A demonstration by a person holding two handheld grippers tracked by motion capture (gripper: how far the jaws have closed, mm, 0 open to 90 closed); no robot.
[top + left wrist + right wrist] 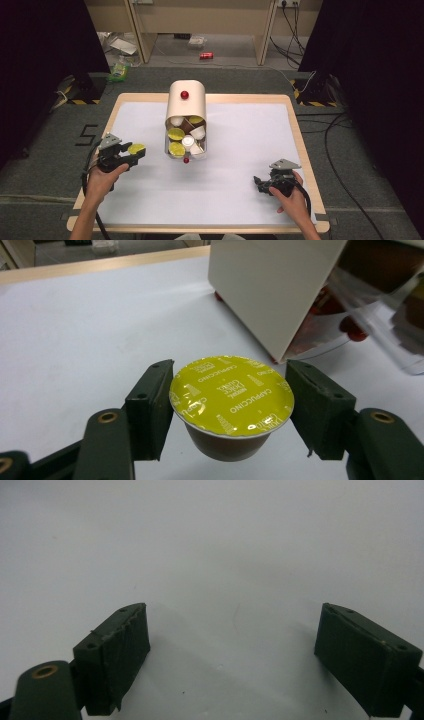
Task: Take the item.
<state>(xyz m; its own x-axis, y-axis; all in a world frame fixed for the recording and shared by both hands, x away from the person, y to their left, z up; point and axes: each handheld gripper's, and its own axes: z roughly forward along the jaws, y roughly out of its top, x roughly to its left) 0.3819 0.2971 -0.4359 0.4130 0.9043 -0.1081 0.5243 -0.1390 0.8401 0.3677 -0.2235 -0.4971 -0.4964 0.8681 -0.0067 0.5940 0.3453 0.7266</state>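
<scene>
One yellow-lidded capsule [231, 395] sits clamped between the jaws of the left gripper [131, 152], held lid-up and level above the worktop [240, 135], near its left edge. The jaws press on opposite sides just under the foil rim, which probably keeps the soft cup from being crushed and the printed lid from tearing. Its body hangs clear of the white surface, so the capsule looks carried rather than set down.

Just beside it, toward the middle of the worktop, stands the capsule dispenser [185, 102], a cream box with a red knob on top and a clear front bin [185, 140] holding several more capsules, some yellow, some white. The held capsule is close to that bin's left side, which suggests it is either just drawn from the stock or about to join it; which of the two cannot be told.

Near the right front corner, the right gripper [263, 183] rests low over bare worktop, jaws spread wide with nothing between them, seemingly parked out of the way.
</scene>
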